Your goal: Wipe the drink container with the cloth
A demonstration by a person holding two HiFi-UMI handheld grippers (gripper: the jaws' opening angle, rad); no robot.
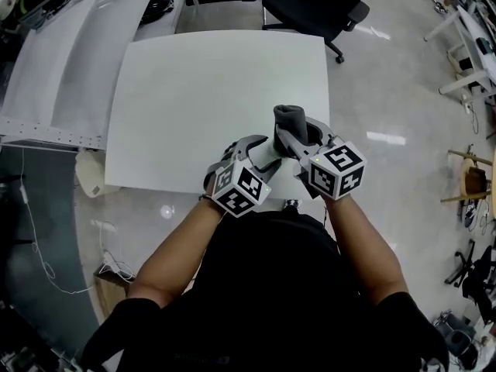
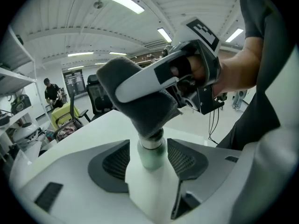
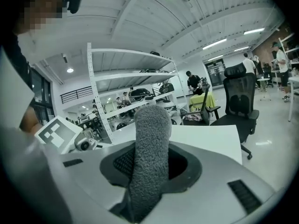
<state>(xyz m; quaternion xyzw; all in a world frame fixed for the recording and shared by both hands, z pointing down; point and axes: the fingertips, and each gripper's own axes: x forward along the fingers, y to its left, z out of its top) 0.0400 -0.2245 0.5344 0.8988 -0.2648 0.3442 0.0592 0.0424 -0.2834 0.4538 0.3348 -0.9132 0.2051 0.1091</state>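
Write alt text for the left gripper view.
A pale bottle sits clamped in the left claw, with a white table behind. The right claw holds a grey cloth over the bottle's top.

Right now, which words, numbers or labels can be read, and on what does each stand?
No readable text.
On the left cube and right cube: black-and-white squares, no letters.
On the bottle: no label, plain white.
On the cloth: nothing, plain grey.
Background: too small to read.
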